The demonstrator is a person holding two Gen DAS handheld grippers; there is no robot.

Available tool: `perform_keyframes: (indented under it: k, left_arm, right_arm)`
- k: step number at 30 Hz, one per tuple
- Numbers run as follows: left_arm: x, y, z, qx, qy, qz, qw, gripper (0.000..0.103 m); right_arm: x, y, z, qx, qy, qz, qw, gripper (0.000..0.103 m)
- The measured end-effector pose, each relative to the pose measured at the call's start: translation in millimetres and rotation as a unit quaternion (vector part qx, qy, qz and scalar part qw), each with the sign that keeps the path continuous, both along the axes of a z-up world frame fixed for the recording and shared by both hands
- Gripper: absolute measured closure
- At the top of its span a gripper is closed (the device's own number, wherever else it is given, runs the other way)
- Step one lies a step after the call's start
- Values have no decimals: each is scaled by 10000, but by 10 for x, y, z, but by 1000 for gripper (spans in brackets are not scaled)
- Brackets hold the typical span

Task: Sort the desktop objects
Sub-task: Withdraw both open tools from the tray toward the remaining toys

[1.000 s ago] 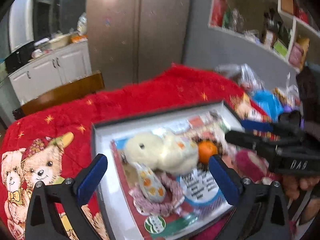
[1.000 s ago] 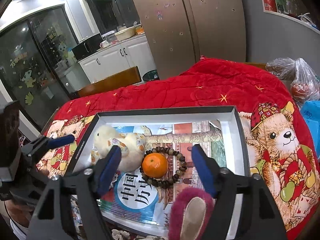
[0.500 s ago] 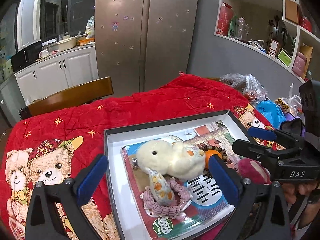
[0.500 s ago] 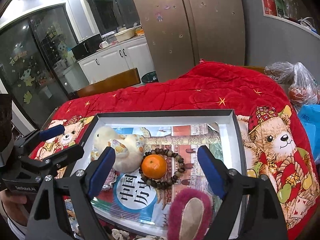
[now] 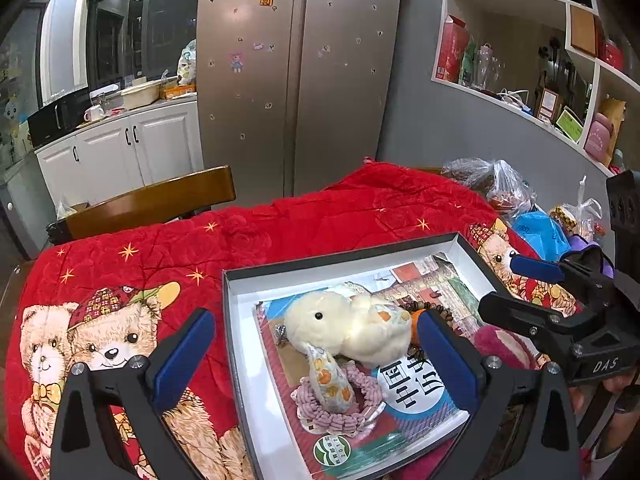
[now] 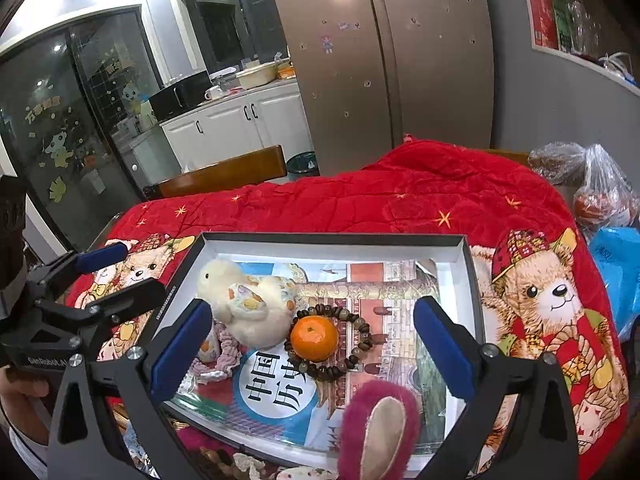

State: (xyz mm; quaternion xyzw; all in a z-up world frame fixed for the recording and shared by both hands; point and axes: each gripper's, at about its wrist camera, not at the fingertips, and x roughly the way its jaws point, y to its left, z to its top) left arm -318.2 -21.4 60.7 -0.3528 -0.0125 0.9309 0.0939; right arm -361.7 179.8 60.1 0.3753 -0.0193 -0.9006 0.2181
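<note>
A black-edged white box (image 5: 236, 304) (image 6: 468, 272) lies on a red bear-print quilt. Inside on a printed calendar sheet lie a cream plush duck (image 5: 348, 326) (image 6: 248, 304), a pink braided ring (image 5: 340, 404), a tangerine (image 6: 314, 338) inside a wooden bead bracelet (image 6: 360, 330). A pink plush ear (image 6: 380, 428) rises at the box's near edge. My left gripper (image 5: 316, 356) is open and empty, held above the box's near left. My right gripper (image 6: 308, 344) is open and empty above the tangerine; it also shows in the left wrist view (image 5: 520, 296).
A wooden chair back (image 5: 160, 200) stands behind the table. Plastic bags (image 5: 504, 188) and a blue bag (image 5: 540, 236) crowd the right edge. A fridge (image 5: 296, 80), white cabinets and wall shelves stand behind. Small clutter lies at the table's near edge (image 6: 224, 460).
Both grippers have pulled back and risen, so the box looks smaller and farther. The objects in the box have not moved. Both stay open.
</note>
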Motion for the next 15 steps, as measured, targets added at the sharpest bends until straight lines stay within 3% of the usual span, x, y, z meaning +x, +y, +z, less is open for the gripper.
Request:
perform_keyframes:
  k: [6, 15]
  left_arm:
    - [104, -42, 146, 116, 175, 25, 9998, 0]
    - [466, -32, 490, -96, 616, 79, 9980, 0]
  right_arm:
    - [148, -53, 191, 56, 299, 128, 9995, 0]
    - [482, -6, 678, -193, 841, 72, 9962, 0]
